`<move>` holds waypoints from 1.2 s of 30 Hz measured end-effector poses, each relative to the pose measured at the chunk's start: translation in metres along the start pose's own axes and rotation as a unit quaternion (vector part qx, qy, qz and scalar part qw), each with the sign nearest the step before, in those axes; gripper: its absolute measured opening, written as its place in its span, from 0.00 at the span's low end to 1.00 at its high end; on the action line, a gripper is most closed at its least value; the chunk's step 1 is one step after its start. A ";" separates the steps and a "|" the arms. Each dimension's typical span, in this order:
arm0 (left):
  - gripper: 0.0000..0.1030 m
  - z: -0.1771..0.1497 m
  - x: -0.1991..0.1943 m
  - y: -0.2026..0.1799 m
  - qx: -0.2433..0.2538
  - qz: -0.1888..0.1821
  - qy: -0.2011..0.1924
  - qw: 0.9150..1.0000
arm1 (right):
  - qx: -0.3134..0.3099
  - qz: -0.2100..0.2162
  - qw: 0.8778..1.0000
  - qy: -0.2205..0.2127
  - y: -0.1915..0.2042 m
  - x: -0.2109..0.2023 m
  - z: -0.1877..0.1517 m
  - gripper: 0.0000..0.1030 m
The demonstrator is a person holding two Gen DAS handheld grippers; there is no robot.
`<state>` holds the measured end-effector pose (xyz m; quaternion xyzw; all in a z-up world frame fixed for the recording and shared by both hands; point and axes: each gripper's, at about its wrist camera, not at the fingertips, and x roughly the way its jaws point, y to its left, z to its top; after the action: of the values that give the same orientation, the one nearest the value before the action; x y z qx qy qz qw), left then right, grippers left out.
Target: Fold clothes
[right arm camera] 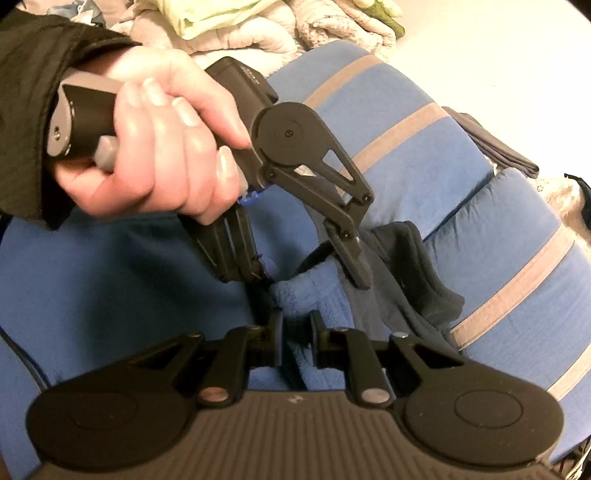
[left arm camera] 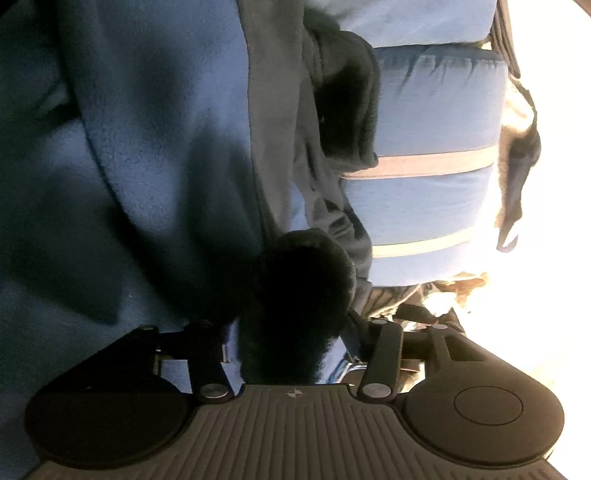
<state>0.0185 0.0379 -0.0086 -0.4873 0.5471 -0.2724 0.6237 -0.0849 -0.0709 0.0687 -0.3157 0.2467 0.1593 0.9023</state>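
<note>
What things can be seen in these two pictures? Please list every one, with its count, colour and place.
blue fleece garment: one, blue, spread under both grippers
grey stripes: several, grey, across the garment
dark navy fleece trim: one, navy, along the garment's edge
pale quilted pile: one, cream and white, behind the garment
folded dark grey cloth: one, at the garment's far right edge
black sleeve: one, upper left
hand: one, holding the left gripper
left gripper: black, trim between its fingers
right gripper: black, shut on a blue fold
</note>
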 end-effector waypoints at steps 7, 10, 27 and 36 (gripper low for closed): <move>0.43 0.002 0.001 -0.006 0.021 0.008 0.002 1.000 | -0.005 -0.006 1.000 -0.002 0.006 -0.005 -0.001 0.15; 0.43 0.002 0.000 -0.009 0.039 0.012 0.004 0.999 | -0.004 -0.008 1.000 -0.004 0.004 -0.005 -0.001 0.15; 0.16 -0.002 -0.020 -0.042 0.101 -0.061 -0.046 0.992 | 0.019 -0.118 0.992 0.045 -0.029 -0.009 -0.035 0.86; 0.16 -0.008 -0.038 -0.080 0.132 -0.151 -0.099 0.975 | 0.156 -0.221 0.958 0.099 -0.107 0.019 -0.102 0.95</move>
<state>0.0167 0.0388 0.0807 -0.5019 0.3623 -0.3836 0.6854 -0.0566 -0.2151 0.0414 -0.2318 0.2810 -0.1170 0.9239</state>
